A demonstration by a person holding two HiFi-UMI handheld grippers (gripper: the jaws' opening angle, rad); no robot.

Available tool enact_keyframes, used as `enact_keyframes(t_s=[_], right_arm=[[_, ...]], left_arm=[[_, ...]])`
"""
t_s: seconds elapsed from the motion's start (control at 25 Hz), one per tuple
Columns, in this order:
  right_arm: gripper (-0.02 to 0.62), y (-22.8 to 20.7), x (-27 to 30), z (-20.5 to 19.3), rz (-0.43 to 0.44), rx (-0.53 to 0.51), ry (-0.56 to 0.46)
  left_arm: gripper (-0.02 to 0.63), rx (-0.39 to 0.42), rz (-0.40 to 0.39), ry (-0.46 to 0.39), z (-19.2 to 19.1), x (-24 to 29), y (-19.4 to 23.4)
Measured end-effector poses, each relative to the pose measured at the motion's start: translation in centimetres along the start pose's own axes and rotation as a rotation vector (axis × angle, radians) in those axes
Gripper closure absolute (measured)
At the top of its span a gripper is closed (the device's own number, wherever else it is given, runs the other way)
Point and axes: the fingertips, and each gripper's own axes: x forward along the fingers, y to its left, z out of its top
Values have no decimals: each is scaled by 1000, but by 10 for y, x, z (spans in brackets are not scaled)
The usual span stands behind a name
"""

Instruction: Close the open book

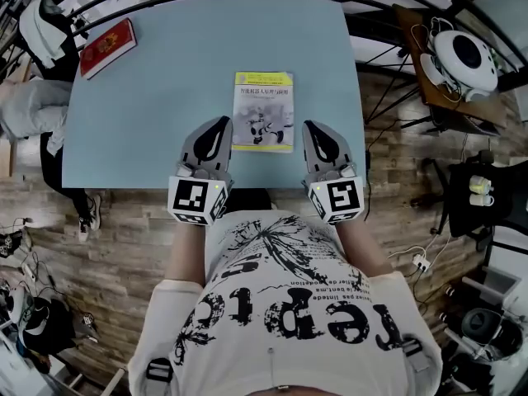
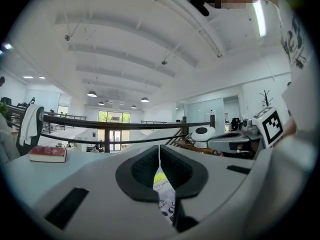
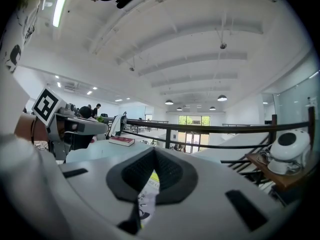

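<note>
Holding both jaw pairs fully closed, pad on pad, nothing gripped: left gripper (image 1: 221, 124) and right gripper (image 1: 311, 128) flank the book (image 1: 263, 111), which lies shut.

Jaws on each side meet at the tip, and a strip of the cover shows below them in both gripper views. Book is flat, cover up, on the light blue table (image 1: 148, 122) at my 12 o'clock. Left gripper is just beside its 8 o'clock edge, right gripper just beside its 4 o'clock edge; contact unclear. Marker cubes (image 1: 198, 198) sit over the near table edge. Red book (image 1: 108, 47) at 10 o'clock, far-left corner, well apart. Side table (image 1: 410, 35) with white round device (image 1: 464, 56) at 2 o'clock.
</note>
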Motion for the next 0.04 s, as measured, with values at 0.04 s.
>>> enact_keyframes(t_s=[0.04], right_arm=[[586, 1, 0, 0, 0, -1, 0]], left_arm=[[581, 2, 0, 1, 0, 0, 0]])
